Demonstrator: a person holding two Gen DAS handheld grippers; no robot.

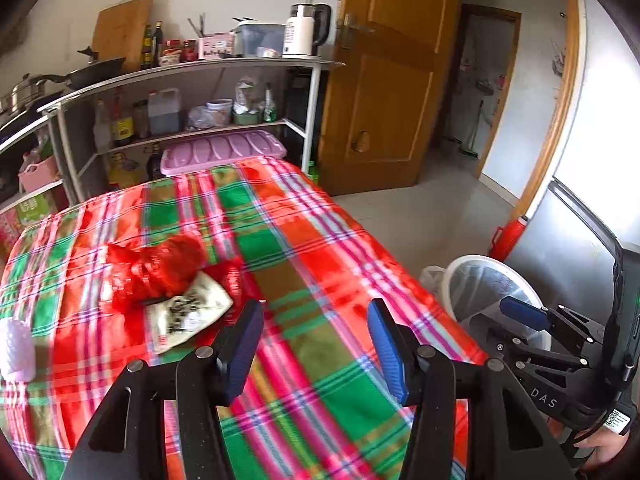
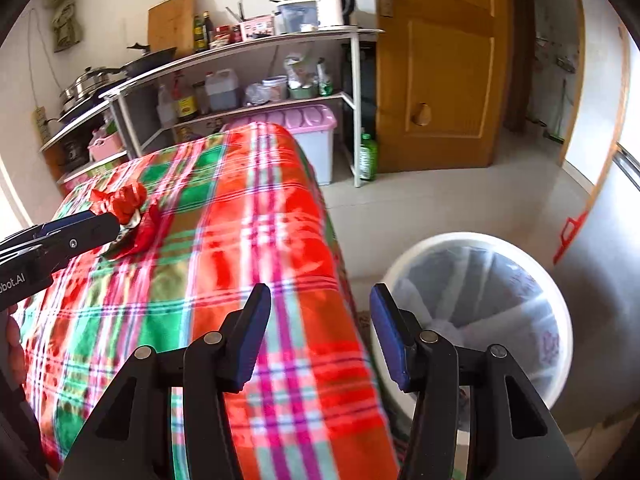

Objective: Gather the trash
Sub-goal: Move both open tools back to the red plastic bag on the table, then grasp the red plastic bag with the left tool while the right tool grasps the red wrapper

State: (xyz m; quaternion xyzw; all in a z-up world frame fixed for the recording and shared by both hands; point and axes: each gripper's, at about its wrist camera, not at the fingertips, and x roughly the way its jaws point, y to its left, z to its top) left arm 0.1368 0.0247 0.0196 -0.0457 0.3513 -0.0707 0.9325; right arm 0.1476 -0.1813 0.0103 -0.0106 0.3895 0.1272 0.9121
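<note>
Trash on plaid cloth, ahead-left of left tongs; both tongs open, empty.

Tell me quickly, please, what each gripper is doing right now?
Left gripper: open, holding nothing.
Right gripper: open, holding nothing.

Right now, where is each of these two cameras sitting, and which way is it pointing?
Left wrist view: sits on the left claw, looking down over the checked cloth at the red wrappers; its open fingers, the right claw and a hand show.
Right wrist view: sits on the right claw, above the cloth's edge and the white bin; its open fingers show.
Both share the cloth, wrappers, bin, shelf and door.
</note>
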